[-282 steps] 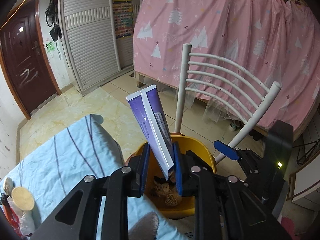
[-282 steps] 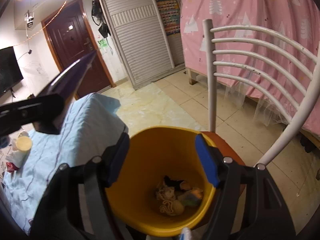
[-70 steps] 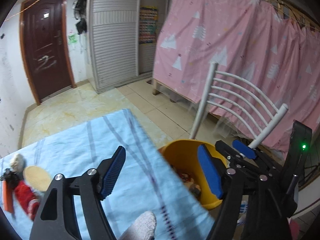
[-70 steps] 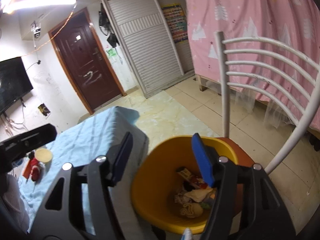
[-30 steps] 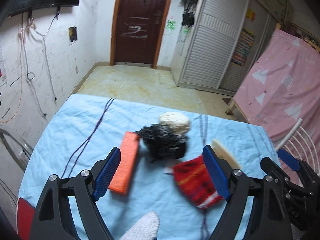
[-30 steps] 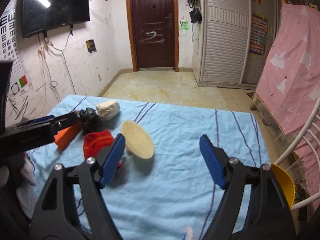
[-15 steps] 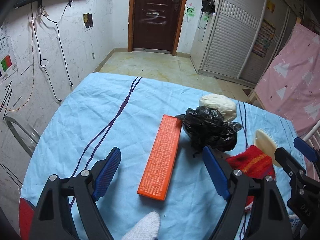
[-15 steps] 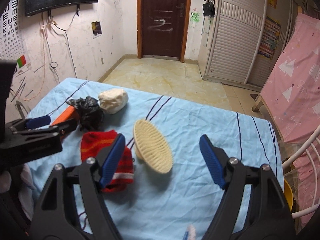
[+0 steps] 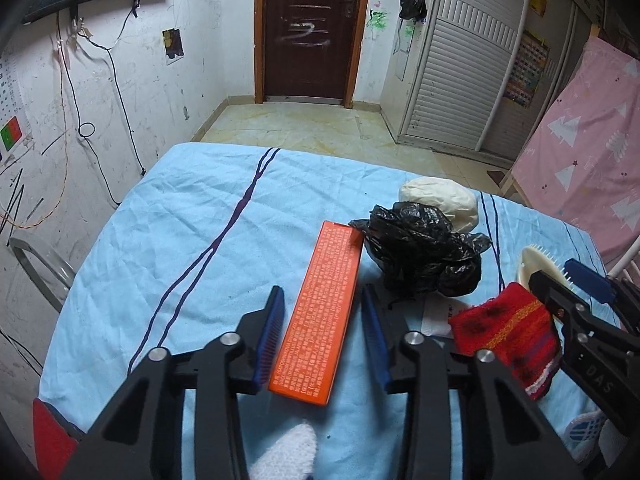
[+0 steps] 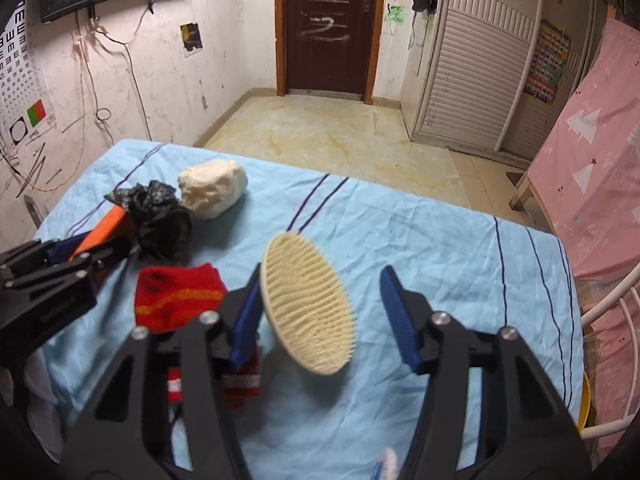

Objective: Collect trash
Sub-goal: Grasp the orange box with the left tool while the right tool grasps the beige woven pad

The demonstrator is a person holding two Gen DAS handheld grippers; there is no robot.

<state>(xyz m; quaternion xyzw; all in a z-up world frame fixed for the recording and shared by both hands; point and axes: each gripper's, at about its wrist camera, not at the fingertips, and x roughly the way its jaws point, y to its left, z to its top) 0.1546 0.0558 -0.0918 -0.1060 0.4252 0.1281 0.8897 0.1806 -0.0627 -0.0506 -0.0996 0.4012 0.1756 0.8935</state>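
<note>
Left tongs: closing astride orange box, pads apart from it.
Right tongs: closing, spread around brush.
Obstacles: black bag at box's 1 o'clock; red sock at brush's 9.
Surface: blue cloth.

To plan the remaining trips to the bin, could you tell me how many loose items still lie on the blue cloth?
5: orange box between the left tongs, black bag beside it, white lump behind, red sock, cream brush between the right tongs. More may be hidden.
</note>
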